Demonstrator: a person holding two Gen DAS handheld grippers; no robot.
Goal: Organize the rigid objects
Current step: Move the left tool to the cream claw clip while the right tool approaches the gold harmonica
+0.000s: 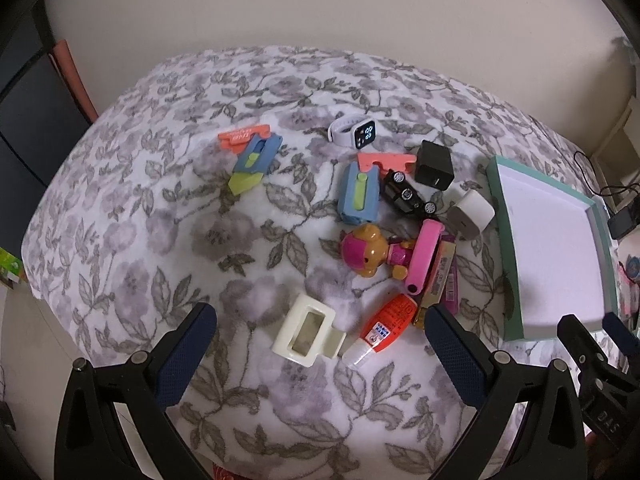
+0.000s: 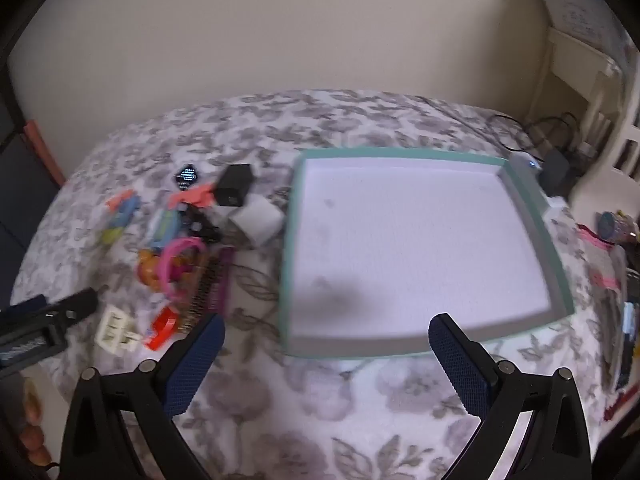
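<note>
A pile of small rigid objects lies on a floral cloth. In the left wrist view I see a cream plastic holder [image 1: 307, 331], an orange glue tube [image 1: 382, 330], a doll with a pink head [image 1: 370, 250], a pink band [image 1: 424, 256], a black toy car [image 1: 408, 196], a white charger [image 1: 470, 214], a black charger [image 1: 434, 165], a white smartwatch [image 1: 352, 130] and two blue cutters [image 1: 358, 194] [image 1: 254, 158]. A teal tray [image 2: 532, 216] stands empty to the right. My left gripper [image 1: 320, 344] is open around the cream holder. My right gripper [image 2: 326, 352] is open at the tray's near edge.
The cloth covers a table against a beige wall. Cables and a black adapter [image 2: 558, 176] lie behind the tray's far right corner. White furniture [image 2: 592, 92] stands at the far right. Clutter [image 2: 616, 232] sits along the right edge.
</note>
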